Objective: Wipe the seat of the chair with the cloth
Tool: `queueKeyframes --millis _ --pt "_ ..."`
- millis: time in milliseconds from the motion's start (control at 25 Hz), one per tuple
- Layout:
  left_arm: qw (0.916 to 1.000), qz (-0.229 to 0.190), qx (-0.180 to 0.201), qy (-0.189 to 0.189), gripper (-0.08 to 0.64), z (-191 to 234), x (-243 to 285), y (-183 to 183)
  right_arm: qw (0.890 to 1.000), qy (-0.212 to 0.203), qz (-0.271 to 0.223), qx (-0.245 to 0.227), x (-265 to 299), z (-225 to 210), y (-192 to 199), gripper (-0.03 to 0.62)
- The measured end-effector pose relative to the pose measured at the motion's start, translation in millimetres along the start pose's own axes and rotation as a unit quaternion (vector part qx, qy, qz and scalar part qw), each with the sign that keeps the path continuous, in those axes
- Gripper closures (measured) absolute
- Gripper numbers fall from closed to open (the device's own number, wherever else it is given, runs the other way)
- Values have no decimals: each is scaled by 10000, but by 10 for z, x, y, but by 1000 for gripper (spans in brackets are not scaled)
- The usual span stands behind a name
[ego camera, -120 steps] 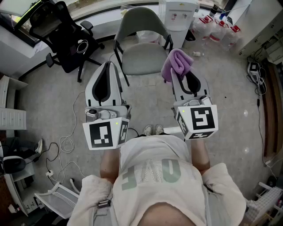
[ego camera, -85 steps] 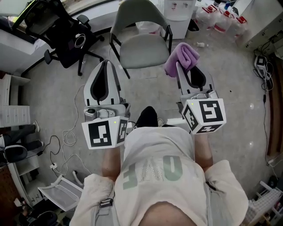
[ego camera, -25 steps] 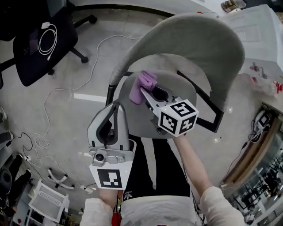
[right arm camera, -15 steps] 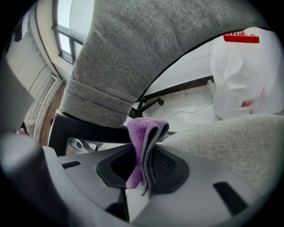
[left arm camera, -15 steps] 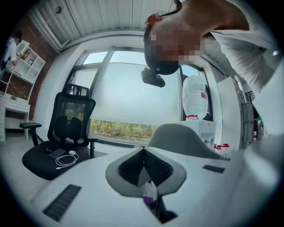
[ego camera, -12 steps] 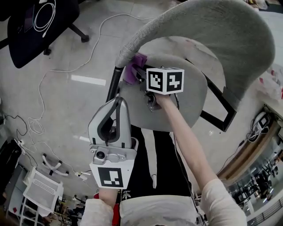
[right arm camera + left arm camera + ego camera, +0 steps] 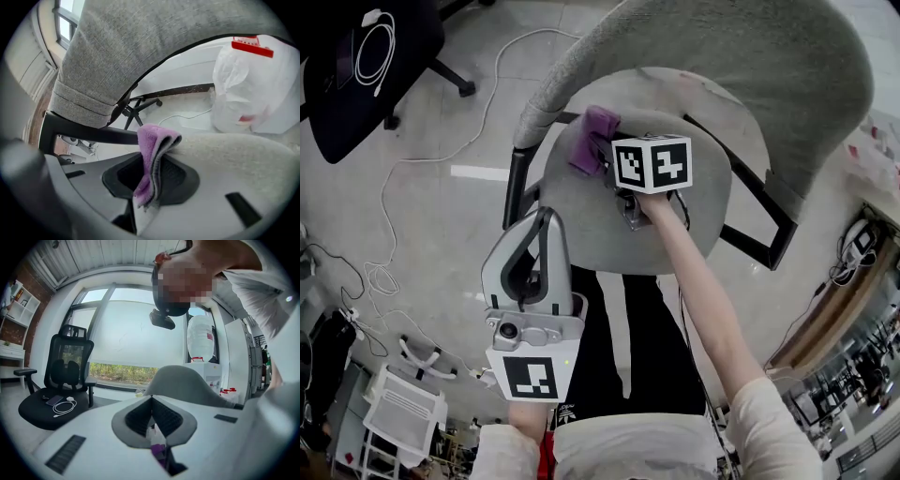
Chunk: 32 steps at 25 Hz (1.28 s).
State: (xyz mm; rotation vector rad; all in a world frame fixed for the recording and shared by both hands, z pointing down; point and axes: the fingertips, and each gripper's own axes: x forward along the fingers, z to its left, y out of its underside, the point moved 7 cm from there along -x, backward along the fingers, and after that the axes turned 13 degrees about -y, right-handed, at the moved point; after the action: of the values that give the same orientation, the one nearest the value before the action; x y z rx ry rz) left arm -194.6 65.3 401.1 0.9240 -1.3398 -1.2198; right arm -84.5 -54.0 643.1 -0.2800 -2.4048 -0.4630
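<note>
My right claw (image 7: 611,157) clamps the cloth (image 7: 592,141), which is pressed on the seat (image 7: 609,234) near its far left edge. A wider sweep could slide it off. My left claw (image 7: 546,217) hangs closed and empty.

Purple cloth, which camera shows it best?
The right gripper view: the cloth sits close, pinched between the jaws against the chair seat. The head view shows it small from above; the left gripper view, only a purple sliver.
</note>
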Motion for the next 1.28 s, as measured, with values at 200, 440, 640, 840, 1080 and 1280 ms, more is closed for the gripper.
queueKeyframes --millis 200,440,640,840,1080,1280 --pt "9998 57 99 145 548 -178 47 -17 9994 323 -59 -117 -420 -300 46 499" --pt "9992 60 224 340 548 -340 133 -52 9960 893 -75 -46 -1005 -750 205 499" --pt "9984 80 237 502 548 -503 203 -71 9883 1516 -122 67 -1456 -1037 329 499" --pt "9975 114 296 636 548 -656 268 -71 9755 2175 -157 310 -1828 -1265 469 499" --pt "9966 125 335 748 548 -745 276 -67 9577 2831 -68 514 -2108 -1426 614 500" --pt "9968 105 374 693 548 -735 256 -80 9507 3094 -102 210 -2117 -1384 597 500"
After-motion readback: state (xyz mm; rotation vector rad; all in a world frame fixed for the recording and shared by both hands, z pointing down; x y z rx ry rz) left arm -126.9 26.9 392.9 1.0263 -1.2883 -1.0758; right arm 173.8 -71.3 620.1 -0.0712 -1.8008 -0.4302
